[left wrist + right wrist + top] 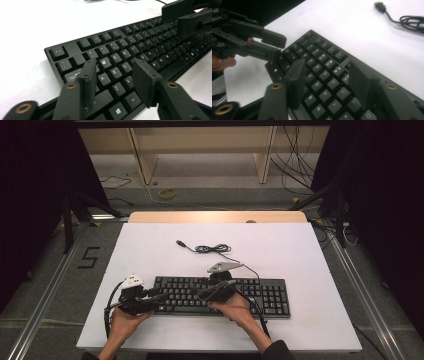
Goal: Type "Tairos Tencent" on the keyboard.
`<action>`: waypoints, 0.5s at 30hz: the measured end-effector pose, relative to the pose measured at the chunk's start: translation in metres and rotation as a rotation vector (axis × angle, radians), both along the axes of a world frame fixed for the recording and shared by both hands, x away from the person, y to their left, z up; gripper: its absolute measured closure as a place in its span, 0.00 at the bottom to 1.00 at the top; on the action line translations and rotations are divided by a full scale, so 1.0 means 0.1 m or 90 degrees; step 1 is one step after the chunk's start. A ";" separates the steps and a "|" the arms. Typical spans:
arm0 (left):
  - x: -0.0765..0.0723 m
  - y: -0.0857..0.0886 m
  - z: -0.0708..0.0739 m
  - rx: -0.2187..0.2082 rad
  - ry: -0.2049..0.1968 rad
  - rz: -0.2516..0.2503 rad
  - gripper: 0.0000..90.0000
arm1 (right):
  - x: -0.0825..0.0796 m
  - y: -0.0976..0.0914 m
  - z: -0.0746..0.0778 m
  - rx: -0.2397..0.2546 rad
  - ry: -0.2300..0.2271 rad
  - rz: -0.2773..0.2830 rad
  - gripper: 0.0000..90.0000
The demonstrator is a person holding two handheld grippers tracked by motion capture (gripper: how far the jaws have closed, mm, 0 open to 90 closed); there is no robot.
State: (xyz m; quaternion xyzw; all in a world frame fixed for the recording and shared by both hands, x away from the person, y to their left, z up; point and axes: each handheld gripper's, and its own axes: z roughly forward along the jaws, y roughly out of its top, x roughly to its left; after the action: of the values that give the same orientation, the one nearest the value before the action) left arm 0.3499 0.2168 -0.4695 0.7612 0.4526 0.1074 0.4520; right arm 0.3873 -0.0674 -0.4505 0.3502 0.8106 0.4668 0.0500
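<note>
The left gripper (115, 82) has its jaws spread, with nothing pinched between them. They hang just above the left end of the black keyboard (140, 47), over the A, S, Z and X keys. The right gripper (329, 82) is also spread and empty, poised over the middle letter rows, with G, H, B and N in the gap between its jaws.

The keyboard lies flat on the white table (300, 250), directly under both tools, its long side running from the left gripper (140, 297) across to beyond the right gripper (220, 287).

The nearest risk is at the jaw tips. They sit so close to the keycaps that a small drop would press several keys at once, or catch a cap edge and lever it off.

Next is the gap between the two tools. In the right gripper view the left one's jaws point inward over the keyboard's left end, so moving the hands together could knock them into each other.

If a lift is meant, open jaws gripping only the thin front edge could let the board tip or slide on the smooth table.

Farthest out, beyond both tools, the keyboard's cable (212, 249) lies in a loose coil with its plug (380, 6) free. Dragging the board towards the person could pull that coil tight or snag it.
</note>
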 end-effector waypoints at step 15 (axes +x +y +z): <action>0.06 0.02 -0.03 0.019 -0.006 0.012 0.89 | 0.03 -0.20 0.01 -0.014 -0.006 -0.030 0.41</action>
State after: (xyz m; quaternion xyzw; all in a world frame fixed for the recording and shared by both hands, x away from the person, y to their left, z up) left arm 0.3564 0.2187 -0.4724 0.7629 0.4559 0.1218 0.4419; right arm 0.3903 -0.0875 -0.4496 0.3662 0.8069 0.4584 0.0683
